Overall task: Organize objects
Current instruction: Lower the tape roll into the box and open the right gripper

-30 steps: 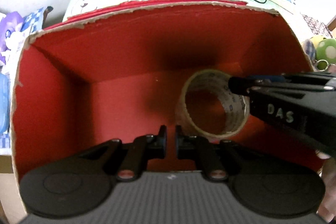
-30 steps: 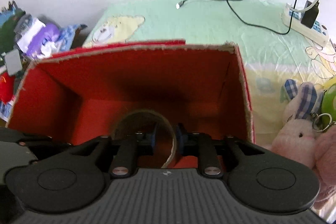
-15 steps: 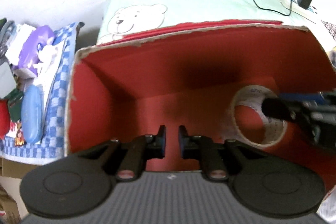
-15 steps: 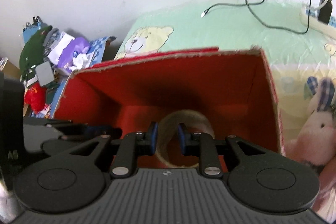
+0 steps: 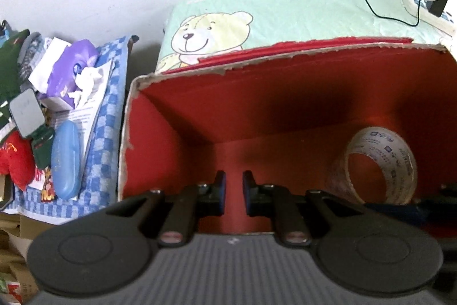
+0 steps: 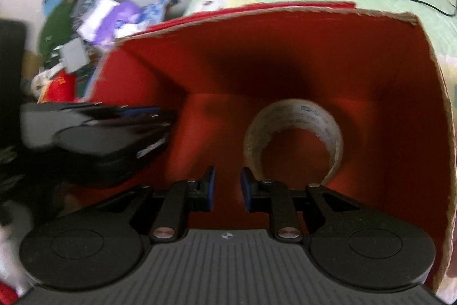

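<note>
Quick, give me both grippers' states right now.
Left gripper: jaws slightly apart, holding nothing.
Right gripper: jaws closing, nothing between them; tape roll sits free in the red box.

A bed [image 5: 314,10] under a pale green sheet printed with a teddy bear [image 5: 211,32] carries the open red cardboard box [image 5: 177,139], which stands on it near the sheet's left edge. Behind the box a black charging cable [image 5: 368,5] trails loose across the sheet. It runs to a white power strip [image 5: 428,10] with a black adapter plugged in at the far right.
</note>
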{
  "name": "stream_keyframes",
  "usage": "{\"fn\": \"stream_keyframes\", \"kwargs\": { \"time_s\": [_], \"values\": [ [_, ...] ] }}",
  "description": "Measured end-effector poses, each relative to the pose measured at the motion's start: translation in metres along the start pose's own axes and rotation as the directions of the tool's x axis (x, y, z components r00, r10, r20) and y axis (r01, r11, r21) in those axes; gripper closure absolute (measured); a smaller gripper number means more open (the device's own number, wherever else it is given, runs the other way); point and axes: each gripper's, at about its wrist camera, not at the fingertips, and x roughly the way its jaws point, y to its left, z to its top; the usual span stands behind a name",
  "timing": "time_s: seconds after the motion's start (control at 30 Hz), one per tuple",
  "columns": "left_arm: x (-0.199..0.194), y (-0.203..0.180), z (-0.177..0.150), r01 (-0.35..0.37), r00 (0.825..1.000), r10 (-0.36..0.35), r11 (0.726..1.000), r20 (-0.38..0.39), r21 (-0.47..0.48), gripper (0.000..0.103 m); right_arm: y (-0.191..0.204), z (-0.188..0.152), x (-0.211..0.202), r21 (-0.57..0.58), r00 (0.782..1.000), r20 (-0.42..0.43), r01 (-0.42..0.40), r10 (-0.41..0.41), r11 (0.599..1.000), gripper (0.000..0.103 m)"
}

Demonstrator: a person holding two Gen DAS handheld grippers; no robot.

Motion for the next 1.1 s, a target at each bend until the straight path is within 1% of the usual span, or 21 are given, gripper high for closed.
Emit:
{"fn": "stream_keyframes", "kwargs": {
  "time_s": [0.13,0.17,0.2,0.23,0.27,0.33,0.37,0.43,0.47,0.53,0.63,0.83,0.9,0.93,0.97,1.1],
  "values": [
    [0.004,-0.002,0.002,-0.015,1.0,0.015,1.0,-0.007,0.02,0.085,-0.012,0.002,0.004,0.054,0.997,0.032,0.066,-0.067,0.996,0.085],
    [0.006,-0.004,0.004,-0.014,1.0,0.014,1.0,-0.013,0.028,0.083,-0.017,0.003,0.004,0.077,0.997,0.031,0.069,-0.072,0.995,0.081],
    [0.007,-0.005,0.005,-0.009,1.0,0.01,0.999,-0.02,0.033,0.082,-0.022,0.004,0.004,0.109,0.998,0.032,0.049,-0.053,0.993,0.081],
    [0.008,-0.007,0.008,-0.007,1.0,0.008,0.999,-0.023,0.039,0.081,-0.026,0.005,0.003,0.127,0.998,0.039,0.044,-0.05,0.991,0.083],
    [0.008,-0.009,0.01,-0.012,1.0,0.014,0.999,-0.022,0.048,0.077,-0.028,0.005,0.003,0.136,0.997,0.048,0.054,-0.061,0.989,0.083],
    [0.01,-0.015,0.014,-0.022,1.0,0.024,0.997,-0.015,0.068,0.073,-0.033,0.005,0.002,0.163,0.987,0.087,0.118,-0.134,0.98,0.085],
    [0.012,-0.017,0.015,-0.017,1.0,0.018,0.997,-0.014,0.074,0.07,-0.037,0.005,0.003,0.181,0.983,0.099,0.136,-0.155,0.974,0.092],
    [0.018,-0.022,0.016,-0.021,0.999,0.024,0.996,-0.033,0.09,0.069,-0.049,0.004,0.006,0.253,0.988,0.089,0.098,-0.124,0.963,0.091],
    [0.019,-0.024,0.016,-0.029,0.999,0.033,0.994,-0.037,0.103,0.07,-0.049,0.003,0.006,0.247,0.988,0.096,0.096,-0.123,0.964,0.091],
    [0.019,-0.026,0.015,-0.032,0.999,0.037,0.992,-0.034,0.122,0.069,-0.043,0.001,0.009,0.21,0.984,0.102,0.122,-0.146,0.97,0.091],
    [0.021,-0.029,0.015,-0.043,0.998,0.05,0.989,-0.045,0.143,0.069,-0.04,0.002,0.015,0.182,0.982,0.094,0.147,-0.166,0.972,0.092],
    [0.023,-0.024,0.017,-0.042,0.997,0.05,0.99,-0.055,0.131,0.069,-0.045,0.007,0.022,0.19,0.985,0.074,0.142,-0.158,0.972,0.092],
    [0.023,-0.026,0.017,-0.044,0.997,0.052,0.989,-0.055,0.14,0.068,-0.046,0.007,0.02,0.176,0.985,0.074,0.144,-0.159,0.974,0.092],
    [0.023,-0.026,0.017,-0.033,0.998,0.042,0.988,-0.052,0.152,0.068,-0.046,0.006,0.02,0.173,0.985,0.072,0.144,-0.158,0.974,0.091],
    [0.023,-0.026,0.017,-0.035,0.998,0.043,0.988,-0.052,0.152,0.068,-0.046,0.006,0.019,0.167,0.985,0.068,0.143,-0.156,0.975,0.089],
    [0.024,-0.029,0.016,-0.038,0.997,0.049,0.983,-0.061,0.177,0.068,-0.043,0.007,0.022,0.143,0.985,0.062,0.153,-0.163,0.978,0.087]
  ]
}}
